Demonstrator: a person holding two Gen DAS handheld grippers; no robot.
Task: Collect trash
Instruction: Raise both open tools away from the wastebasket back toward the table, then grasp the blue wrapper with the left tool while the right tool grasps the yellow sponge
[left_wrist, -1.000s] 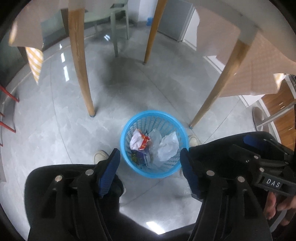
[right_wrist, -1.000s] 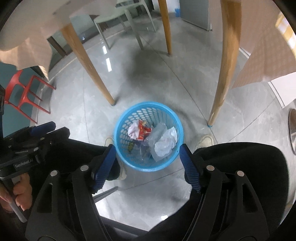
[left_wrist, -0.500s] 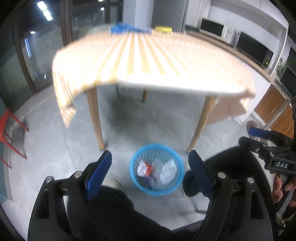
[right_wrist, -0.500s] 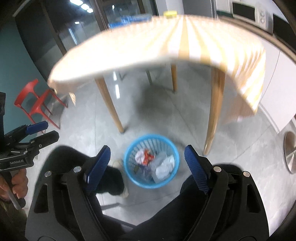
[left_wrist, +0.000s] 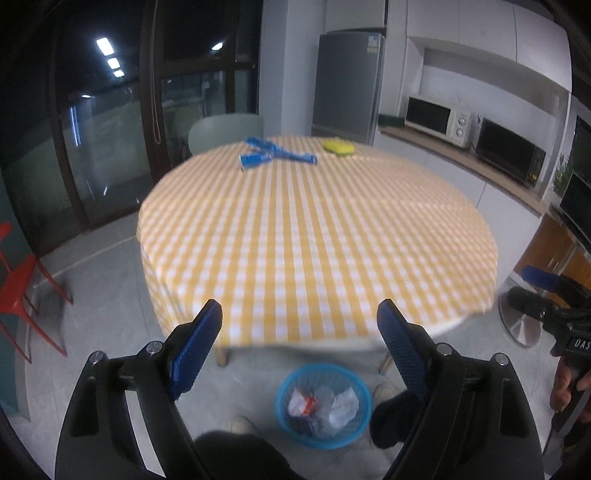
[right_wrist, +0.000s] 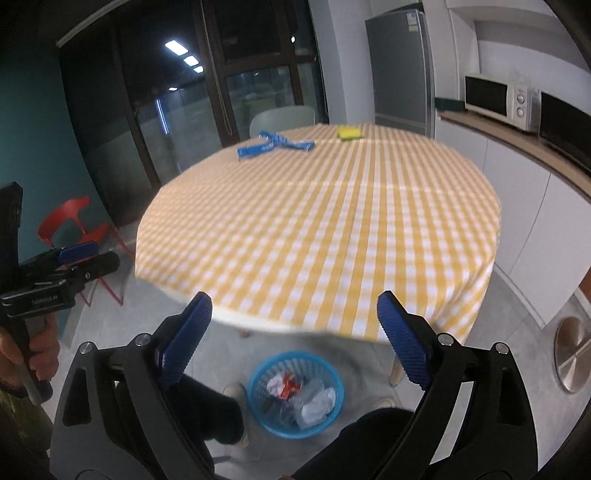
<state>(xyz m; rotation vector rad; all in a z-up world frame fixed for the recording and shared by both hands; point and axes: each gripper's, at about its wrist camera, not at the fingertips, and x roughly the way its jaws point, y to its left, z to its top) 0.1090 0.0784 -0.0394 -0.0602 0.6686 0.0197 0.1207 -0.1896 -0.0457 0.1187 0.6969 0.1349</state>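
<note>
Beyond both sets of fingers, far side of the table (left_wrist: 317, 236): blue wrappers (left_wrist: 275, 155) in a loose cross, plus a yellow sponge-like block (left_wrist: 339, 146) just beside them on the right. Rest of the checked cloth looks bare, tho motion blur hides small bits.

Left gripper (left_wrist: 299, 343): fingers spread wide, nothing betw. them, jaws have just been opening. Right gripper (right_wrist: 293, 338): same, fingers spread, empty, jaws also just been opening. Right unit shows at the right edge of the left view, well apart from the left fingers.

Below and betw. the fingers, on the floor at the near table edge: blue basket (left_wrist: 323, 404) w/ crumpled white and red trash already in it. A shoe sits just beside its rim on each side.

Our read: a drop looks done, next pickup is the wrappers.

How we'd do it well:
- Reach across w/ one gripper only; both together would crowd the same spot.
- Wrappers lie flat and thin, so come in low, fingers straddling a strip crosswise, lower pad sliding on the cloth.
- Watch we don't pinch the cloth w/ the wrapper; a snag would drag the lot.
- Strips overlap: grab at the crossing and we may get several at once.
- Yellow block: can't tell if it's trash. Leave till last.
- Basket sits partly under the table edge, so bring the wrapper back clear of the edge before letting go.
</note>
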